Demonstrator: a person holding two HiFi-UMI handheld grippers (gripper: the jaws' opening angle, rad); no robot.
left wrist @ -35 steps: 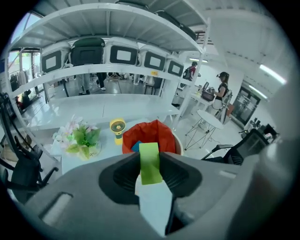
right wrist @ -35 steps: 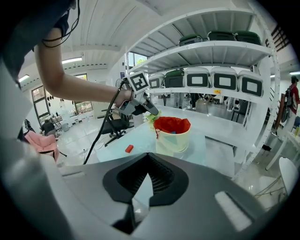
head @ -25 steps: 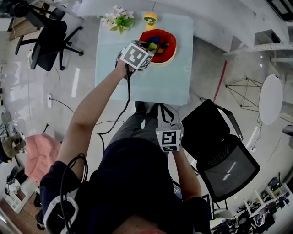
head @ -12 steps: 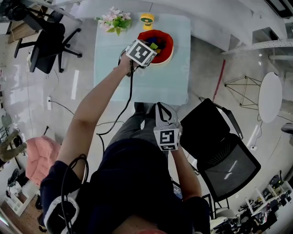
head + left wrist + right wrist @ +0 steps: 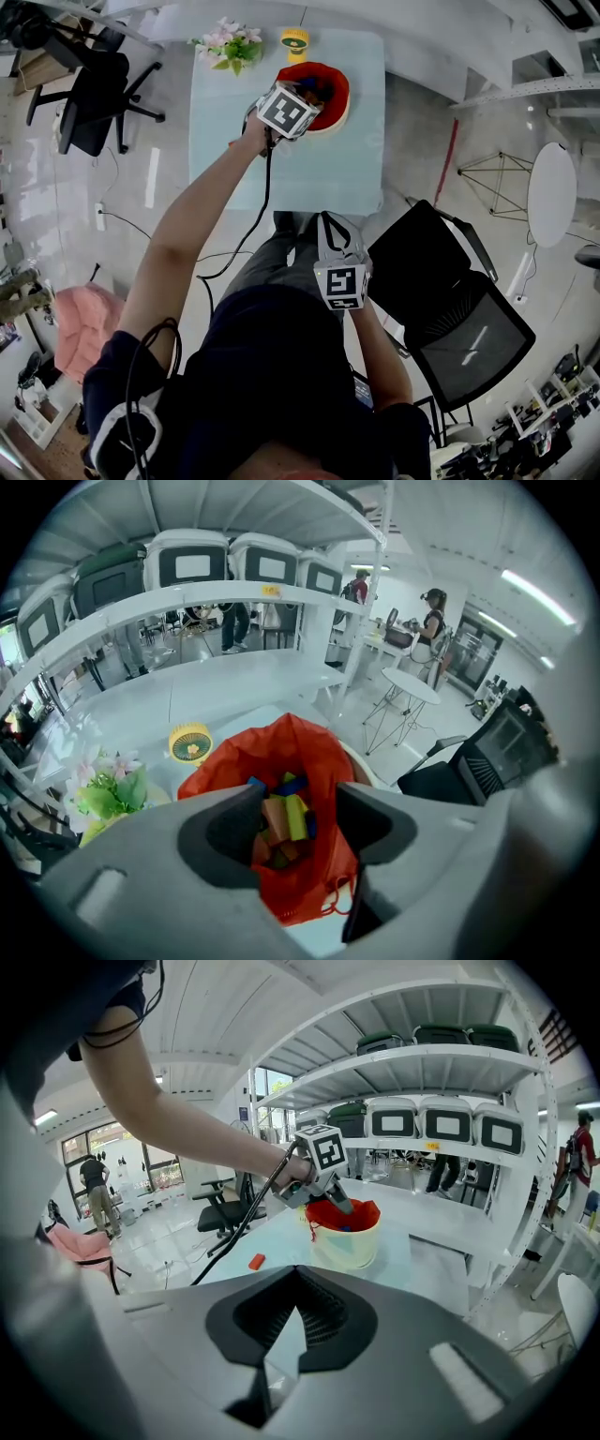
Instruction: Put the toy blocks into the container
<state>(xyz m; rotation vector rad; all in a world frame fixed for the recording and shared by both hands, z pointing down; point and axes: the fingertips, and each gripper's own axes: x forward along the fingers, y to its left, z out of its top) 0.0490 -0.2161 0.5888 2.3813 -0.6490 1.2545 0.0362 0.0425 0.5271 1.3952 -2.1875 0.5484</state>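
Observation:
A cream container (image 5: 337, 111) lined with a red bag (image 5: 281, 747) stands at the far side of the glass table (image 5: 328, 169). Several coloured toy blocks (image 5: 284, 819) lie inside the bag. My left gripper (image 5: 298, 821) hangs right above the bag's mouth. Its jaws are opening and nothing sits between them. The right gripper view shows that gripper (image 5: 345, 1202) over the container (image 5: 343, 1234), and a small red block (image 5: 256, 1261) lying on the table to its left. My right gripper (image 5: 284, 1337) is shut and empty, held low near the person's lap (image 5: 342, 281).
A flower bunch (image 5: 225, 47) and a small yellow fan-like object (image 5: 295, 39) stand at the table's far edge. A black office chair (image 5: 450, 309) is close on the right, and another (image 5: 89, 94) is at the far left. A cable (image 5: 262, 197) trails from the left gripper.
The left gripper has moved a little farther over the red bag. The green block seen at its tips a second ago is no longer there. The right gripper has stayed put.

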